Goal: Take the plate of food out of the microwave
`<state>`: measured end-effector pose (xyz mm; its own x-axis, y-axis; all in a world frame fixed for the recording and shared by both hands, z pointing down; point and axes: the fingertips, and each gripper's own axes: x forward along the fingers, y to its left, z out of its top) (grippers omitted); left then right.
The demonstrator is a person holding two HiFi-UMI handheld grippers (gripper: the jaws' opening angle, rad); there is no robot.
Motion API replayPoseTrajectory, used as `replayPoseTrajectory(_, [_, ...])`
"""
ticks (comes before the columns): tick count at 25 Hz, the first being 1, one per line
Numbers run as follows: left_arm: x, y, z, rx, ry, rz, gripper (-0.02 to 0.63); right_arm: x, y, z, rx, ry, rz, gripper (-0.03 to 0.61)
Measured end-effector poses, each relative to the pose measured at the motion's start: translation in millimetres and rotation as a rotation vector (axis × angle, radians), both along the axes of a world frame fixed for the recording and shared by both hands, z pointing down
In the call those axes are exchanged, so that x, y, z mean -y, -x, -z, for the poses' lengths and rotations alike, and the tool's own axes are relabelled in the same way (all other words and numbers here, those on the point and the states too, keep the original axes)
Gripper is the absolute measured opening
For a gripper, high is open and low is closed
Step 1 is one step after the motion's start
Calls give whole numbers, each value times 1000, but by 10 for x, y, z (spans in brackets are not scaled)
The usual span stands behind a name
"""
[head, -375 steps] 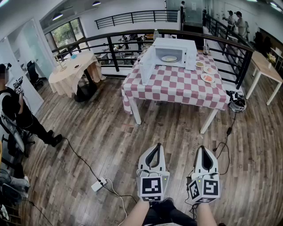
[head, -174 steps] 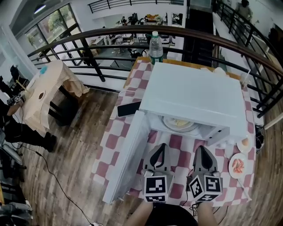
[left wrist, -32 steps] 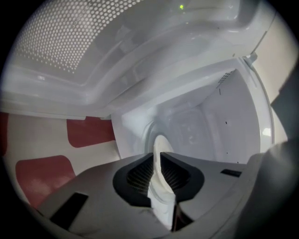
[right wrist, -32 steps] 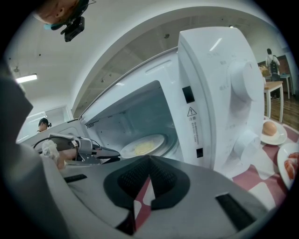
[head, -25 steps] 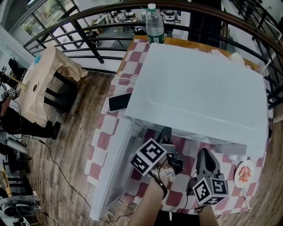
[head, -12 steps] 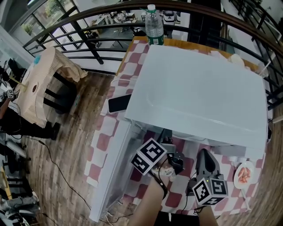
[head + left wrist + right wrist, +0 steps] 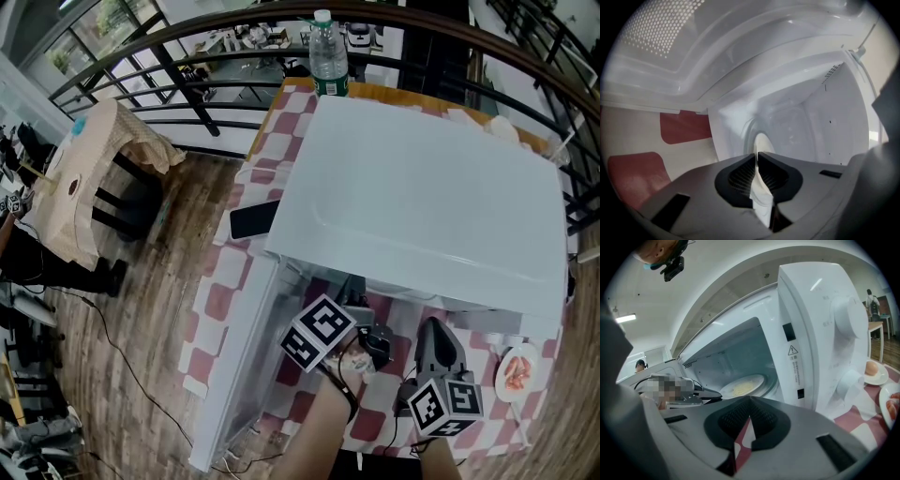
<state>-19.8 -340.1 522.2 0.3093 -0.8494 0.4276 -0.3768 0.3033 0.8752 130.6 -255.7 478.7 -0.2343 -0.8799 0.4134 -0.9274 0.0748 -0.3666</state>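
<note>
White plate (image 7: pixel 740 387) inside the microwave (image 7: pixel 422 206) lies dead ahead of the nearer left claw (image 7: pixel 756 153), whose jaws have just closed onto its rim; right claw (image 7: pixel 749 398) clenched, empty.

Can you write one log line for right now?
stage: grasp | left tool: just closed on plate rim inside microwave | right tool: shut, empty, outside

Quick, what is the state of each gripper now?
Left gripper: jaws have just been closing, now on the plate rim.
Right gripper: shut, holding nothing.
</note>
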Motion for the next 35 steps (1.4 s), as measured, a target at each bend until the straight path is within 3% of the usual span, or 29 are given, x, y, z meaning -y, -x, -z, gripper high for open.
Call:
replayPoseTrajectory(20, [-377,63,71,-18,-13,16,40,-72,122,44,10,-4,17,-5])
replayPoseTrajectory(23, [-431,52,80,-19,-14,8,57,-91,139,47,11,-3,16,-5])
replayPoseTrajectory(26, [-426,31,140,-24,-49,-2,160,-95,135,51,12,-5,13,-5])
replayPoseTrajectory(35, [-255,5,28,-30,-13,-2,160,-113,79,19,11,2,4,-5])
